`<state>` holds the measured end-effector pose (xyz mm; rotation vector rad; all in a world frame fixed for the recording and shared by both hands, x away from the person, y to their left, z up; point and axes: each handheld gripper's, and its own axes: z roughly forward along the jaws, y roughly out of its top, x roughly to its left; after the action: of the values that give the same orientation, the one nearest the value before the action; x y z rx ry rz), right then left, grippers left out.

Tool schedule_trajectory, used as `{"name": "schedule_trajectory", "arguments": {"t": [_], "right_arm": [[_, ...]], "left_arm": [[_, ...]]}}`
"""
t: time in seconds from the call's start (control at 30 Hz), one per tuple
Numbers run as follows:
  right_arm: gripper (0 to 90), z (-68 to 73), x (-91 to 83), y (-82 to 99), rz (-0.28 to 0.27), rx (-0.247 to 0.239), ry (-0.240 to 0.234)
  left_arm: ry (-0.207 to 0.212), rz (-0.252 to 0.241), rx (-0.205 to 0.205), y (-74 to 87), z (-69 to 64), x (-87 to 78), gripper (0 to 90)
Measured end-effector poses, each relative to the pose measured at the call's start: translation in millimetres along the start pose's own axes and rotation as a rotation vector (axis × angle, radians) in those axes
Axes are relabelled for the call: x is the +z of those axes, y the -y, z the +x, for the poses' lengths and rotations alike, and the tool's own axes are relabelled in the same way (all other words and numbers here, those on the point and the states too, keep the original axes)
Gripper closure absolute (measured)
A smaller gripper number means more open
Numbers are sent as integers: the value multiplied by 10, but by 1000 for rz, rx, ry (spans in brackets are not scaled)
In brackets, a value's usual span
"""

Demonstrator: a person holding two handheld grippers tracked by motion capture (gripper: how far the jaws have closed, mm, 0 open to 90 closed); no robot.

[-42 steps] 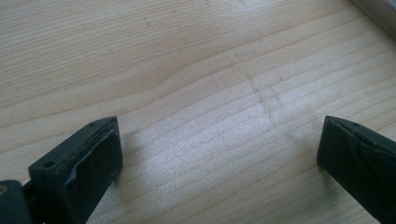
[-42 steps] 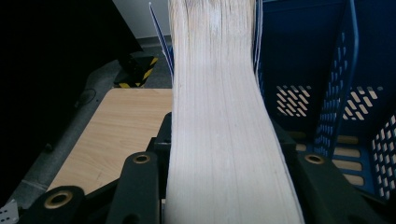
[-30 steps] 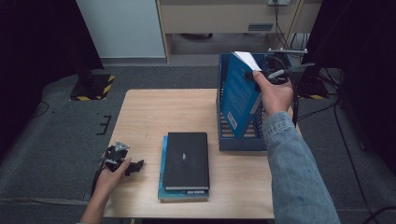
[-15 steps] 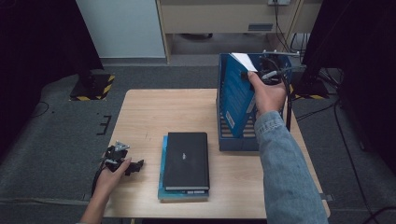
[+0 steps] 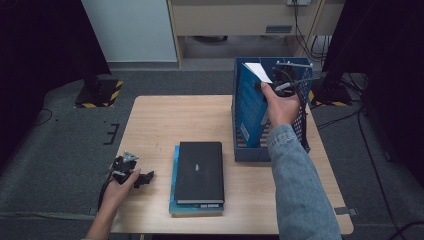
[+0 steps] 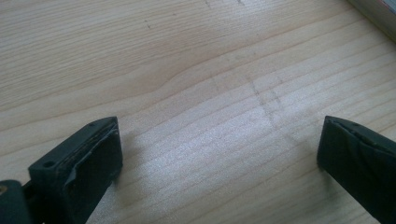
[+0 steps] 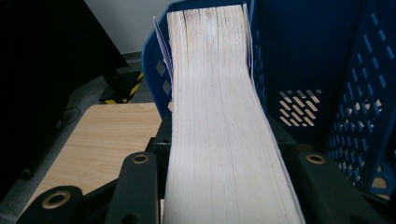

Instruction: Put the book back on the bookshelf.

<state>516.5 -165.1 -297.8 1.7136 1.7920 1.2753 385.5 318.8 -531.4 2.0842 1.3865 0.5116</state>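
Note:
My right gripper point(image 5: 281, 80) is shut on a thick blue-covered book point(image 5: 249, 107), held upright inside the blue mesh file rack point(image 5: 252, 152). In the right gripper view the book's pale page edge point(image 7: 219, 116) runs up between the two jaws of the right gripper point(image 7: 222, 144), which press on its covers, with the rack point(image 7: 364, 93) around it. The left gripper point(image 5: 148, 178) rests in a hand at the table's near left corner. Its jaws stand wide open over bare wood, as the left gripper point(image 6: 219, 140) view shows.
A black book point(image 5: 200, 170) lies on a teal book point(image 5: 173, 200) at the wooden table's point(image 5: 165, 120) front middle. The rack stands at the table's right side. A hazard-striped stand base point(image 5: 97, 95) sits on the floor beyond the left edge.
The right hand has come down and slightly left, sinking the book deeper into the rack. The left hand and its gripper have stayed put.

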Motion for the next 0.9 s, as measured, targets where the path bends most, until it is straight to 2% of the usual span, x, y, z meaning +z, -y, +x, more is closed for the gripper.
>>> {"name": "schedule_trajectory", "arguments": {"t": [0.33,0.9], "right_arm": [[582,-58,87,82,3,6,-1],[583,-55,189,197,-12,9,17]], "left_arm": [[-1,0,0,-3,0,3,0],[-1,0,1,-3,0,4,0]]}}
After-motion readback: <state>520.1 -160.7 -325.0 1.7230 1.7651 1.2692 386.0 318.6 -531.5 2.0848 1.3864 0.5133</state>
